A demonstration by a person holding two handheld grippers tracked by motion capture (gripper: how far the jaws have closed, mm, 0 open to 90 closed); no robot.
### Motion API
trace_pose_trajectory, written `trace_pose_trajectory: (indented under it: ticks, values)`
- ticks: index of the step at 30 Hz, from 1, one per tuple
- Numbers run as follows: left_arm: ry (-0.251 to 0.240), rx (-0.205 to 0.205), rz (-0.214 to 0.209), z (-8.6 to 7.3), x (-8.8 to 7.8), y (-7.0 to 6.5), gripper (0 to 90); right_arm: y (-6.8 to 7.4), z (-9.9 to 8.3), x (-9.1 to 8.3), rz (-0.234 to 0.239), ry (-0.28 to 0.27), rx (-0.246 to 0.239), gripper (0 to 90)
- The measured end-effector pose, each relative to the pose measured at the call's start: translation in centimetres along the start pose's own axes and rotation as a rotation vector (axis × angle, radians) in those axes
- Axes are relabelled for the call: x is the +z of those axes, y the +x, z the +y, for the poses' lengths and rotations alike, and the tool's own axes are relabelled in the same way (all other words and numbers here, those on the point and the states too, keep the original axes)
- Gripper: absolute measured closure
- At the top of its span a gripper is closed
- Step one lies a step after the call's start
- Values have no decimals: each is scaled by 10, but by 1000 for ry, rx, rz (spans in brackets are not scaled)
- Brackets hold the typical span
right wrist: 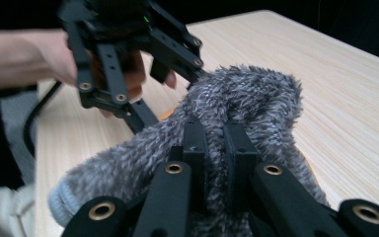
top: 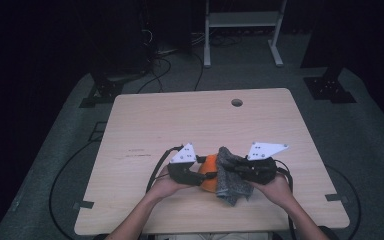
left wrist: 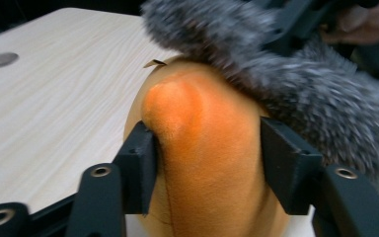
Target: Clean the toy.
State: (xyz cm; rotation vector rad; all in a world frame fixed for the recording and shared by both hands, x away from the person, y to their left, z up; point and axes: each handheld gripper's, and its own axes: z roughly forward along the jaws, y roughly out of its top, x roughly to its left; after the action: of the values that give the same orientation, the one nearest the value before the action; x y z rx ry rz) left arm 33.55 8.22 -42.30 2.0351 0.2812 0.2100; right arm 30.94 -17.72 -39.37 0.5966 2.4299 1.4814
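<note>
1. The left gripper sits near the table's front edge, its jaws pinching a smooth, rounded orange ball from both sides.
2. A fuzzy grey sock drapes over the ball's right side, touching it, soft and shaggy.
3. The right gripper has its jaws pressed together on a fold of the sock.

Sock draped over ball, right of left gripper, on table.
</note>
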Motion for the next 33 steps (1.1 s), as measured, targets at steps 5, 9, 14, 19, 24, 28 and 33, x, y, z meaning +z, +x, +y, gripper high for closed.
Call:
trace_pose_trajectory:
  ticks: [5, 9, 14, 19, 24, 28, 33]
  values:
    - [-6, -6, -9, -3, -3, 3, 473, -12, -12, -4, -40, 29, 18, 822]
    - [-14, 9, -28, -2, -1, 2, 473, -22, -18, -16, -52, 21, 75, 822]
    - [-24, -43, -39, -2, -4, 7, 414, -23, -20, -13, -34, -12, 96, 821]
    - [-31, -164, -85, 2, -1, 11, 278, -11, -31, -8, -30, -5, 114, 820]
    - [-14, -17, -76, 5, 0, -2, 472, 2, -12, -16, 0, -59, 69, 821]
    - [12, 66, -69, 6, -2, -7, 502, 11, -1, -5, -8, -8, -24, 822]
    - [6, 51, -75, 3, -5, -3, 513, -19, -16, -14, -58, 22, 66, 822]
